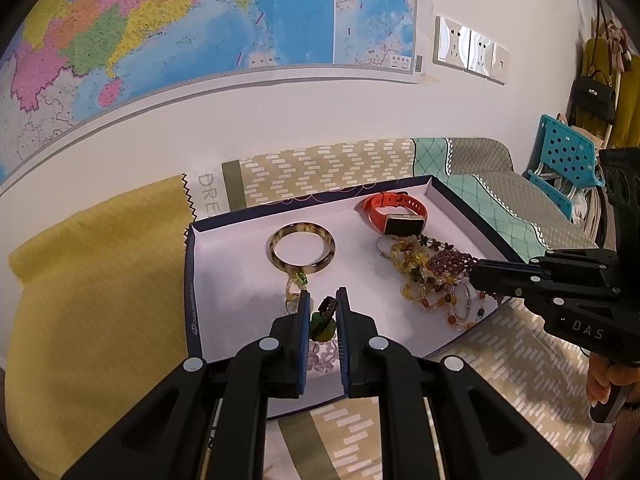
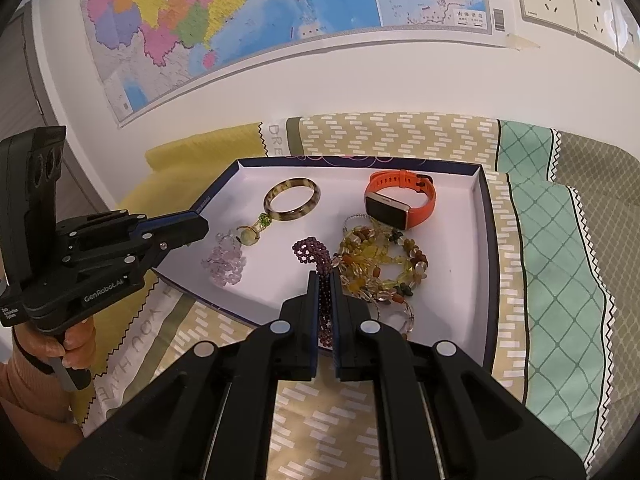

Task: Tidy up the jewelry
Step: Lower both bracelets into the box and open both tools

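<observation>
A white tray (image 1: pixel 224 264) with a dark-blue rim lies on the bed. In it are a tortoiseshell bangle (image 1: pixel 301 251), an orange smartwatch (image 1: pixel 394 216), a heap of amber bead bracelets (image 1: pixel 432 284) and a pale pink crystal cluster (image 2: pixel 226 260). My left gripper (image 1: pixel 323 300) is shut on a small green bead charm (image 1: pixel 322 322) with a dark cord, over the tray's near left part. My right gripper (image 2: pixel 325 276) is shut on a purple bead bracelet (image 2: pixel 324 300), whose far end rests on the tray beside the amber heap. Each gripper shows in the other's view, the left gripper (image 2: pixel 202 226) and the right gripper (image 1: pixel 474 274).
The tray sits on a patterned olive and teal bedspread (image 2: pixel 552 280), with a yellow cloth (image 1: pixel 96 300) to its left. A wall with a map (image 1: pixel 160 32) and sockets (image 1: pixel 468 48) rises just behind. A blue plastic chair (image 1: pixel 568 156) and a hanging handbag (image 1: pixel 592 96) stand far right.
</observation>
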A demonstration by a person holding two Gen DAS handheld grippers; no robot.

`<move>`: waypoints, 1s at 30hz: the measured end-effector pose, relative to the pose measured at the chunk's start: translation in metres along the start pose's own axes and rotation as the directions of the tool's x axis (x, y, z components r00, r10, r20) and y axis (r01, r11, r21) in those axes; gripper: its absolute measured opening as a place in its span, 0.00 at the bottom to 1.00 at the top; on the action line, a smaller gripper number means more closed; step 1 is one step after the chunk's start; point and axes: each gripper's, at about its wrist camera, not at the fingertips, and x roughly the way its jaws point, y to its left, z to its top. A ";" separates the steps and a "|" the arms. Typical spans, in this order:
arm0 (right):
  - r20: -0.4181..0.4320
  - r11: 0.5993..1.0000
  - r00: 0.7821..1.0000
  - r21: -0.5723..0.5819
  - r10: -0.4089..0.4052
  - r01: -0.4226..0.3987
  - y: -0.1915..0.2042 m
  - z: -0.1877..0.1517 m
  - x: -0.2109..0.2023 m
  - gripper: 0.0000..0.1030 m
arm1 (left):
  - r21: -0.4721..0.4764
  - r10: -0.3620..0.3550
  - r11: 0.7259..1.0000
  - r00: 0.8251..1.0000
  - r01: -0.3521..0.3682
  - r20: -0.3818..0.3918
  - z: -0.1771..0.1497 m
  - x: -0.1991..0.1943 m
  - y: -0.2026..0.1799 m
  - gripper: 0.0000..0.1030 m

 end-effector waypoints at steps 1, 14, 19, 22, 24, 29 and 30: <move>-0.002 1.000 1.000 0.000 0.000 0.000 0.000 0.000 0.001 0.05 | -0.001 0.000 1.000 1.000 0.000 -0.002 0.000 0.000 0.000 0.10; -0.017 1.000 1.000 0.010 -0.005 0.005 -0.004 -0.002 0.007 0.05 | -0.012 0.008 1.000 0.999 -0.009 -0.032 -0.004 0.012 0.001 0.11; -0.025 1.000 1.000 0.009 -0.008 0.008 -0.004 -0.001 0.010 0.05 | -0.018 0.011 1.000 0.999 -0.012 -0.047 -0.006 0.018 0.002 0.11; -0.034 1.000 0.999 0.007 -0.011 0.011 -0.005 -0.001 0.013 0.05 | -0.023 0.013 1.000 0.998 -0.015 -0.060 -0.007 0.023 0.003 0.11; -0.042 1.000 0.999 0.007 -0.012 0.013 -0.005 -0.001 0.016 0.05 | -0.027 0.014 1.000 0.997 -0.016 -0.071 -0.009 0.026 0.003 0.11; -0.049 1.000 0.999 0.011 -0.019 0.019 -0.005 -0.005 0.018 0.08 | -0.030 0.016 0.999 0.996 -0.019 -0.085 -0.011 0.030 0.004 0.18; -0.044 1.000 0.999 0.014 -0.025 0.026 -0.005 -0.006 0.017 0.10 | -0.030 0.010 0.999 0.996 -0.013 -0.088 -0.011 0.030 0.004 0.21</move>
